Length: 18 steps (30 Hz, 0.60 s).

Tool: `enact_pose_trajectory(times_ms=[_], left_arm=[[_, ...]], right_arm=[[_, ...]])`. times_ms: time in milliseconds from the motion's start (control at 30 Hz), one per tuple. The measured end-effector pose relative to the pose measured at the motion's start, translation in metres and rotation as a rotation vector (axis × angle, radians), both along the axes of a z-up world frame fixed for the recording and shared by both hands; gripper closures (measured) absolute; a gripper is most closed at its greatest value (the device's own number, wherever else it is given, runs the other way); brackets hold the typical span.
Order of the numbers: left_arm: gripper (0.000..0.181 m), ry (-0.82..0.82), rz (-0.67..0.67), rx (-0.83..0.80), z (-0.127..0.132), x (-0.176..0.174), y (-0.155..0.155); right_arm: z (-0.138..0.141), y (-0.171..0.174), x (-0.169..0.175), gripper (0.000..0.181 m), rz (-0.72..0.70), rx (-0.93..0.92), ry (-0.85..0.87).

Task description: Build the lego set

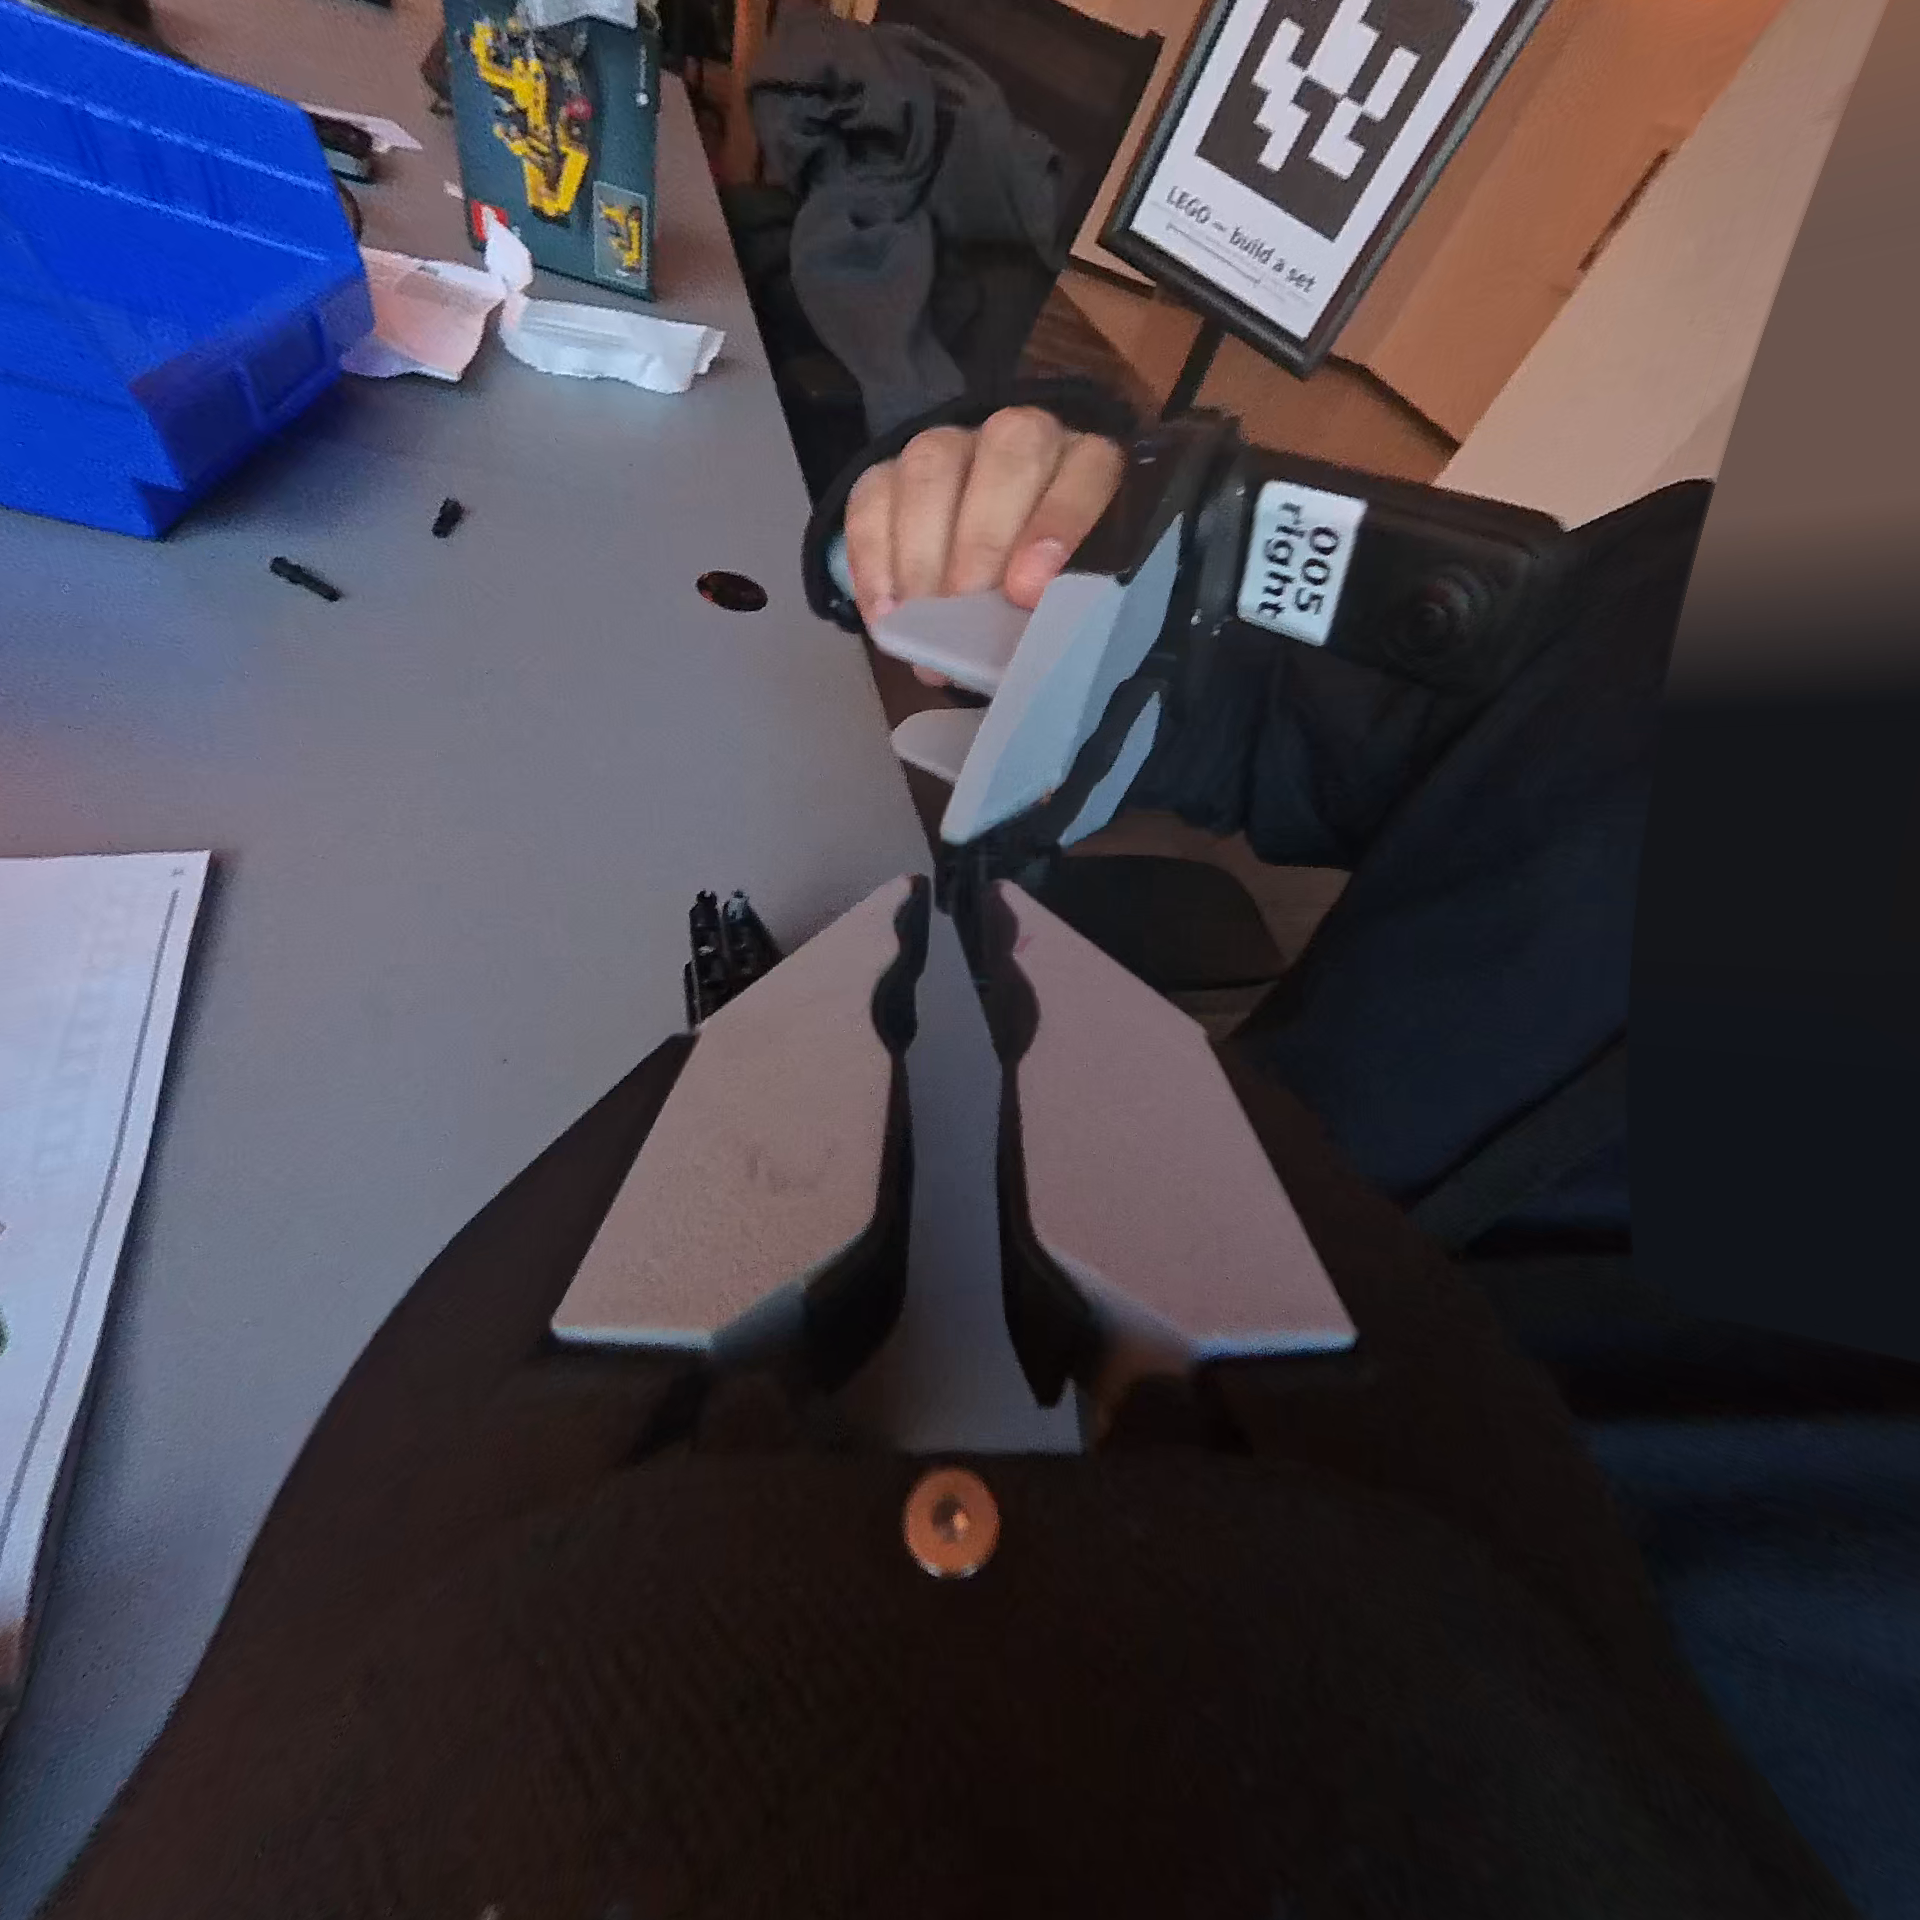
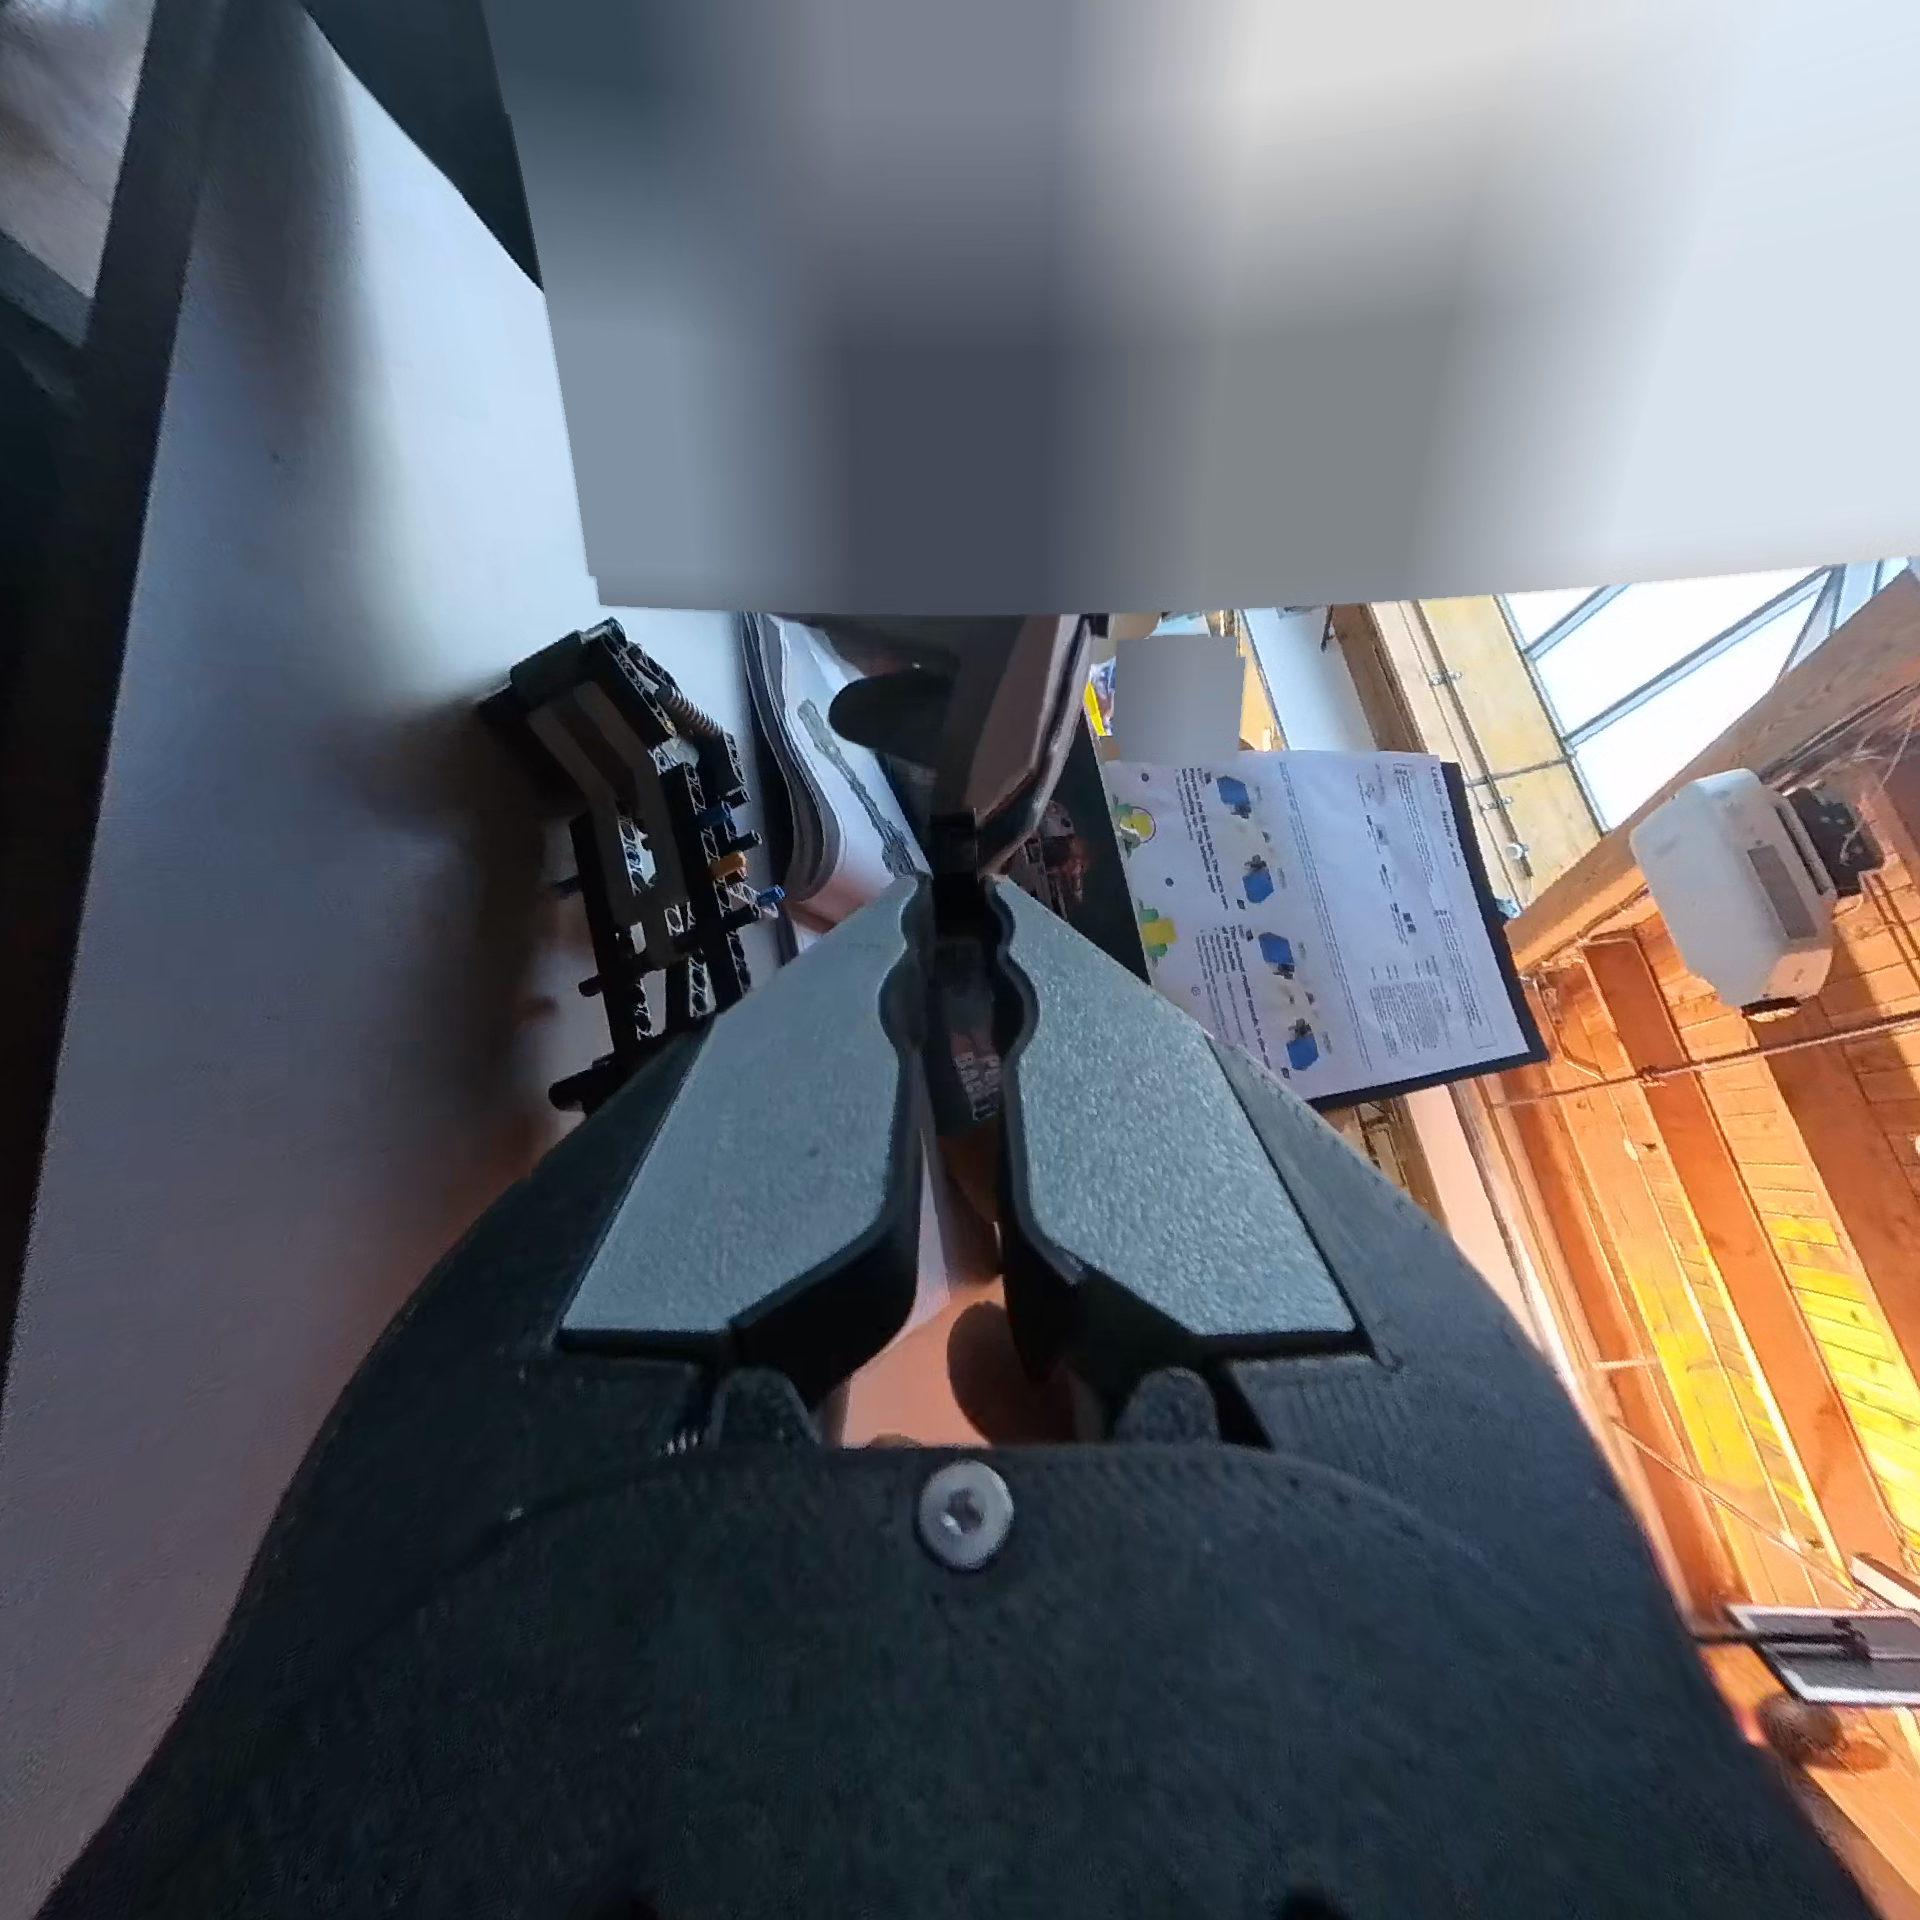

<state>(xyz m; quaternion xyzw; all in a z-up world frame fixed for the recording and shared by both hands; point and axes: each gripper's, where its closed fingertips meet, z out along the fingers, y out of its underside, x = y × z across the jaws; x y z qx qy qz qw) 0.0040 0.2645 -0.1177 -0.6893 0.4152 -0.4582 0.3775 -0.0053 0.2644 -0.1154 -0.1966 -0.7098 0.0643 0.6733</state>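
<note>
My left gripper (image 1: pixel 958 891) is shut on a small black Lego piece (image 1: pixel 961 868) at its tips, just past the table's edge. My right gripper (image 2: pixel 956 902) is shut on a black Lego beam (image 2: pixel 966 1039) that lies between its fingers. The two grippers meet tip to tip, with the black pieces touching between them. The right gripper (image 1: pixel 1003 836) comes in from the upper right in the left wrist view, held by a hand (image 1: pixel 966 520). The left gripper (image 2: pixel 966 821) comes in from above in the right wrist view. A black Lego assembly (image 2: pixel 644 862) lies on the table; it also shows in the left wrist view (image 1: pixel 722 945).
On the grey table (image 1: pixel 468 748) are a blue bin (image 1: pixel 156 260), the Lego box (image 1: pixel 561 145), torn white bags (image 1: pixel 582 332), loose black pins (image 1: pixel 307 579) and an open booklet (image 1: pixel 83 1143). A clipboard with a printed sheet (image 2: pixel 1320 914) and a framed marker sign (image 1: pixel 1320 135) stand nearby.
</note>
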Motion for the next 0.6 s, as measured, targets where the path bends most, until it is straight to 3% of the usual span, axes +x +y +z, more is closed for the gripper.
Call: enact_pose_trajectory(times_ms=[233, 367, 433, 600], left_arm=[[0.177, -0.016, -0.005, -0.005, 0.0, 0.001, 0.003], [0.177, 0.089, 0.09, 0.159, -0.011, -0.003, 0.013], [0.176, 0.124, 0.15, 0.251, -0.013, -0.006, 0.018], [0.177, 0.152, 0.171, 0.391, -0.011, -0.003, 0.016]], right_arm=[[-0.001, 0.003, 0.0, 0.176, 0.048, -0.093, 0.012], [-0.015, 0.01, 0.004, 0.172, 0.048, -0.441, -0.127], [-0.013, 0.017, 0.009, 0.181, 0.062, -0.577, -0.153], [-0.016, 0.016, 0.01, 0.165, 0.124, -0.813, -0.301]])
